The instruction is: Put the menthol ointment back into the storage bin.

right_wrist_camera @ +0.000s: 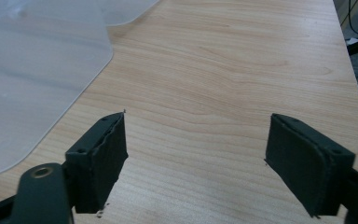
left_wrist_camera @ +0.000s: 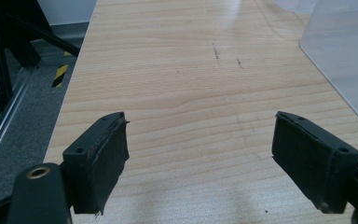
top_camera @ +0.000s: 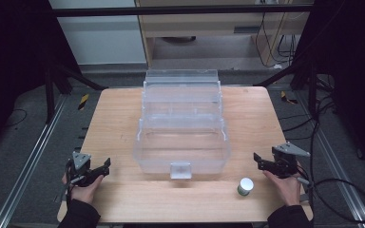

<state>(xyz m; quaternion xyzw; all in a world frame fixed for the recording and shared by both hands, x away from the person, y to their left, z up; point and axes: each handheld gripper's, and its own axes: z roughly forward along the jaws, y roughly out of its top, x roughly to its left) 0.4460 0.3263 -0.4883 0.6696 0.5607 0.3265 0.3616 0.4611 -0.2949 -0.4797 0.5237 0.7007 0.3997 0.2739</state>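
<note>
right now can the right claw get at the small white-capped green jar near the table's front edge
Probably yes. The right claw stands open with nothing between its jaws, and the small white-capped green jar stands upright on bare wood beside it, apart from the clear plastic organiser box.

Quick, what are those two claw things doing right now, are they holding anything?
Left gripper: open, holding nothing, over bare table.
Right gripper: open, holding nothing; the small white-capped jar sits apart from it.

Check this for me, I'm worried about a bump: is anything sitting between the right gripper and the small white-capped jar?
Nothing visible. The white-capped jar stands alone on the wooden table, just left of the right gripper, with bare wood between them. The clear plastic box sits farther left. The fingers are open and empty.
</note>
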